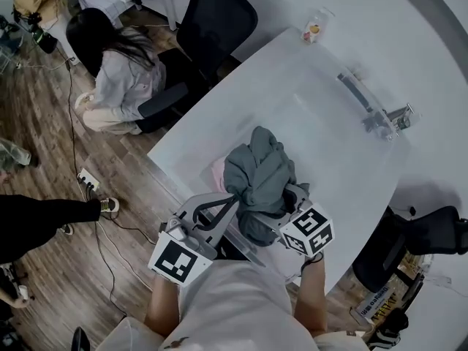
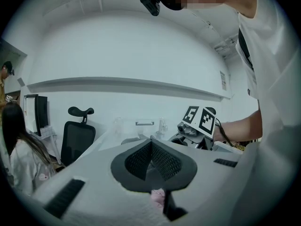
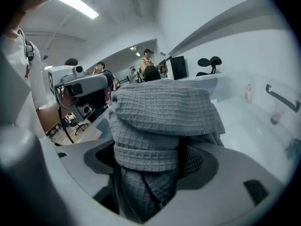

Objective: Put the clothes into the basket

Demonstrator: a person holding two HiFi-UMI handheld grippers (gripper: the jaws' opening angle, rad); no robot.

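A grey waffle-weave garment (image 1: 259,178) is bunched up over the near edge of the white table (image 1: 322,145). My right gripper (image 1: 289,199) is shut on it; in the right gripper view the cloth (image 3: 160,121) fills the space between the jaws of the right gripper (image 3: 155,161) and hangs down below them. A pink cloth (image 1: 217,172) lies on the table beside the grey one. My left gripper (image 1: 228,202) reaches in from the left, just near the pink cloth. In the left gripper view the left gripper (image 2: 151,147) has its pads together, and a pink scrap (image 2: 157,197) shows through the gap beneath. I see no basket.
A dark bar handle (image 1: 356,92) and a metal fitting (image 1: 387,119) sit at the table's far right, a small bottle (image 1: 314,28) at its far edge. A person (image 1: 121,79) crouches by a black office chair (image 1: 212,20). Another chair (image 1: 424,240) stands at the right. Cables and a power strip (image 1: 88,179) lie on the wooden floor.
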